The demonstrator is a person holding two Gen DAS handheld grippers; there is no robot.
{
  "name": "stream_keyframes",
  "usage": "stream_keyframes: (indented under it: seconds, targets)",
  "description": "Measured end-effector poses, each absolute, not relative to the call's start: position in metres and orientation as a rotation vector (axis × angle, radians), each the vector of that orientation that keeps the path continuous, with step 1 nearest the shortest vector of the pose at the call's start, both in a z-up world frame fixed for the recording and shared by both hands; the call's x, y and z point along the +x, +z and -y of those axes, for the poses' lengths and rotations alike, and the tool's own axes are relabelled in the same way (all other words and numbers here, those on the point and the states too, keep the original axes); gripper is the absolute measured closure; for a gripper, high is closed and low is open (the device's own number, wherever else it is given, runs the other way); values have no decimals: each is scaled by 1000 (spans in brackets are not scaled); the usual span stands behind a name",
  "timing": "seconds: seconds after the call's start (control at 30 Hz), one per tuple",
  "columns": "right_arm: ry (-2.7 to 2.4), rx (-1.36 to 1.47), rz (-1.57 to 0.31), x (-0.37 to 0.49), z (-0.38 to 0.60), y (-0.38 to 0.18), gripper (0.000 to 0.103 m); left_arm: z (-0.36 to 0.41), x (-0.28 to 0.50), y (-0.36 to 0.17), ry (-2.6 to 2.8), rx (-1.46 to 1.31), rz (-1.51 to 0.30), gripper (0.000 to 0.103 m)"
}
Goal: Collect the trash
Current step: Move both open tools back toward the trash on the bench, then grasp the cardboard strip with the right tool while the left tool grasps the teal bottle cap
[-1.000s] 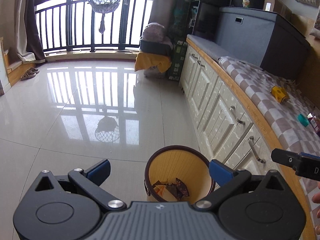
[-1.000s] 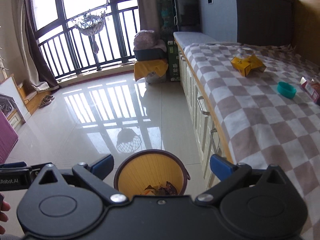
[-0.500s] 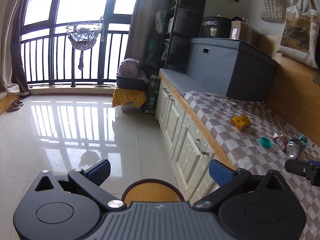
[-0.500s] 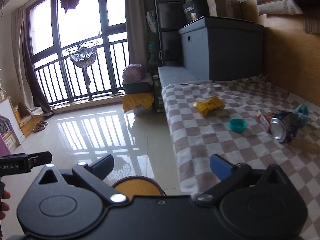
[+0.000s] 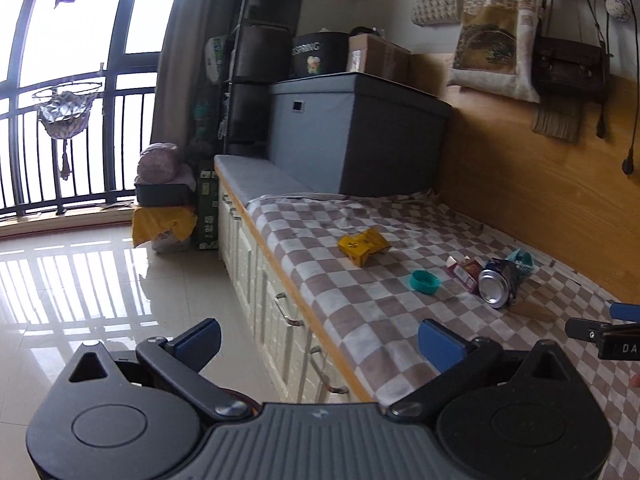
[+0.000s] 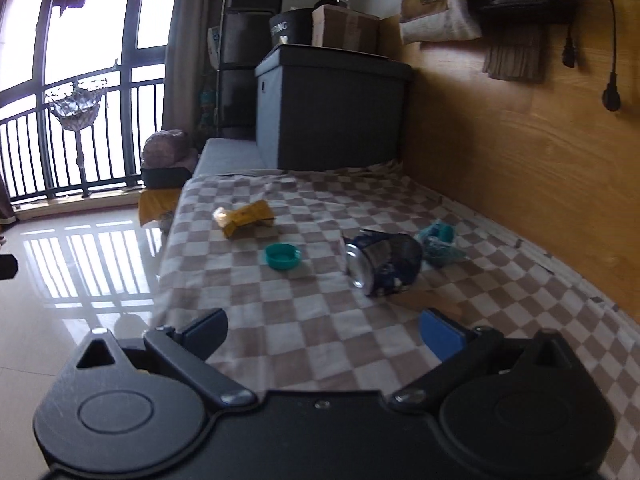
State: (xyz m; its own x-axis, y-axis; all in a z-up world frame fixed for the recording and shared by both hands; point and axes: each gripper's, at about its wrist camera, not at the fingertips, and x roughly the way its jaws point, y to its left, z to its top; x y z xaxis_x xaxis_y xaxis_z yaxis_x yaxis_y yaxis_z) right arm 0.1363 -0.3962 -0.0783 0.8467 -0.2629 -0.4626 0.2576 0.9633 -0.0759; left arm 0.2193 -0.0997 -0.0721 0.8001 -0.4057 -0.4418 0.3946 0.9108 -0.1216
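Can (image 6: 383,266): largest piece of trash, lying on its side on the checked cloth (image 6: 304,320) that covers the surface, its silver end towards me; dented blue wall, so I judge it light, thin and springy, and slippery on the round; I would close across the crushed middle where the flats give a seat, not over the rim
Yellow carton (image 6: 246,218): farther back and left of the can, well apart from it; crumpled and part flattened, I expect light card that gives under pressure; take it across a folded edge
Red and white carton (image 5: 464,271): seen only from the left camera, touching or just beside the can on its far left; small, torn open at the top, probably soft card; pinch the narrow body
Teal wrapper (image 6: 438,242): just behind the can towards the wooden wall; crinkled and limp to my eye, so any bunched fold will do
Teal cap (image 6: 282,256): between yellow carton and can, hollow side up; stiff, low, light; grip across the rim or it may skate on the cloth
Right gripper (image 6: 324,330): jaws spread wide, nothing between them, short of the can
Left gripper (image 5: 318,340): jaws wide apart and empty, over the edge of the surface
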Motion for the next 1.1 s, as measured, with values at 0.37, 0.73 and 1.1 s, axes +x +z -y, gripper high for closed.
stream_keyframes:
  seconds: [0.37,0.73,1.1]
  targets:
    - [-390,90,-544,158,513,-118,0,190,242,-102,-616,62,-553,0]
    - [-219,132,-547,213,559,-146,13,221,266,-119,-695,46,-583,0]
    - [-185,263,-580,255,585,-168,27,247,300,-124,-781,41,-601,0]
